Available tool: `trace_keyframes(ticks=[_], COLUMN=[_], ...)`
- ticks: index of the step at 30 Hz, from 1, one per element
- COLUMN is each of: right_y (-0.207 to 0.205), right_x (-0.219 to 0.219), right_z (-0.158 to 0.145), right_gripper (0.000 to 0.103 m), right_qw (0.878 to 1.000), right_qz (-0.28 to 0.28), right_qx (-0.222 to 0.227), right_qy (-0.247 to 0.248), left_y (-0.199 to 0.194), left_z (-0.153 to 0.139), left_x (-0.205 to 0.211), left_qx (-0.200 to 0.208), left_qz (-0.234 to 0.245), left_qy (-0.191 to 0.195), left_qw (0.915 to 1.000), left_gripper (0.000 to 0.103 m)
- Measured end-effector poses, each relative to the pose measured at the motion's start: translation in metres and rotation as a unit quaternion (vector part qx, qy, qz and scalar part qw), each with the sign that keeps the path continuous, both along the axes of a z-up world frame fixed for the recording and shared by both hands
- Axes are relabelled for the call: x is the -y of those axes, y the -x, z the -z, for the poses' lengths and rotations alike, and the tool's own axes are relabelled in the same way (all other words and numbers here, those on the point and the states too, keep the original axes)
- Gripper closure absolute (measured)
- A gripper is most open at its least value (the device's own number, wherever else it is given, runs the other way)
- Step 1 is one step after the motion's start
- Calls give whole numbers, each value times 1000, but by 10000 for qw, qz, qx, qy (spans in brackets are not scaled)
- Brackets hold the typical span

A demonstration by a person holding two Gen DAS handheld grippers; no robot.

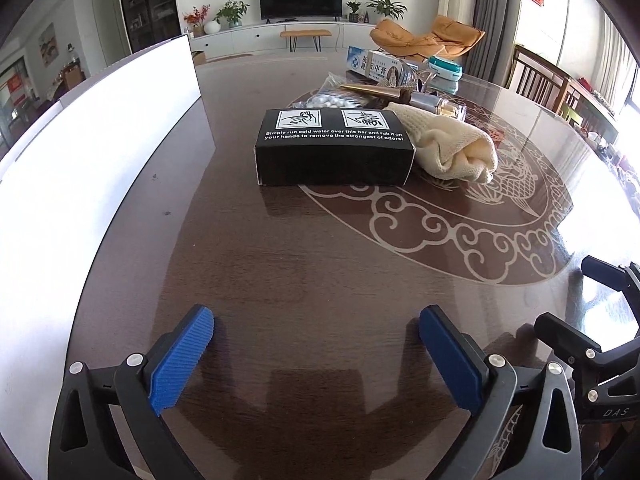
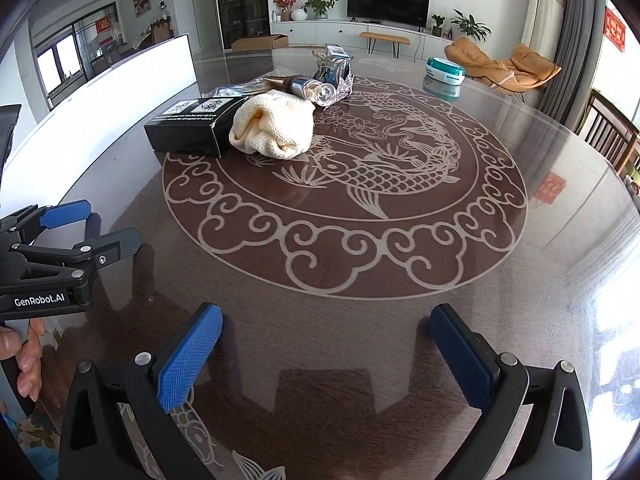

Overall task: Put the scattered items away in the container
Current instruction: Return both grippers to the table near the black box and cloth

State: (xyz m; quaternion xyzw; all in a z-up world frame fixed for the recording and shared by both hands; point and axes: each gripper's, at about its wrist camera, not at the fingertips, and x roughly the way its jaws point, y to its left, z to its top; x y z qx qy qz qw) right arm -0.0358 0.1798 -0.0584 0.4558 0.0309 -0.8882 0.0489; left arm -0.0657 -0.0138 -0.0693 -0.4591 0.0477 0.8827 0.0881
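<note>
A black carton point(image 1: 334, 146) point(image 2: 192, 124) lies on the dark table ahead of both grippers. A cream knitted cloth point(image 1: 452, 146) point(image 2: 276, 128) is bunched against its right end. Behind them lie a glass bottle point(image 1: 436, 102) point(image 2: 308, 86), a bag of white pellets point(image 1: 336, 98) and a toothpaste box point(image 1: 372, 66). A teal-lidded tub point(image 1: 444, 72) point(image 2: 444, 76) stands farther right. The tall white container point(image 1: 100, 152) point(image 2: 120, 92) rises at the left. My left gripper point(image 1: 316, 320) point(image 2: 108, 222) and right gripper point(image 2: 326, 316) point(image 1: 568, 292) hover side by side over bare table, both open and holding nothing.
The round table point(image 2: 400, 280) has a glossy top with a carp and cloud pattern. A person's hand point(image 2: 24, 360) grips the left tool's handle. Wooden chairs point(image 1: 544, 80) stand past the table's right rim. A living room with a television lies beyond.
</note>
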Motion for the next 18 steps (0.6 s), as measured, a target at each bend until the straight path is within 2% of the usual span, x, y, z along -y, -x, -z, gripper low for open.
trace_keyframes(ticks=[18], right_y=[0], right_x=[0], right_z=[0], right_gripper=[0], right_qw=[10000], right_qz=[-3], right_qx=[0], right_qy=[3], left_y=[2], left_z=[0], left_x=[0], left_qx=[-8], left_qz=[6], left_qy=[-3], left_qw=[10000], left_gripper=[0])
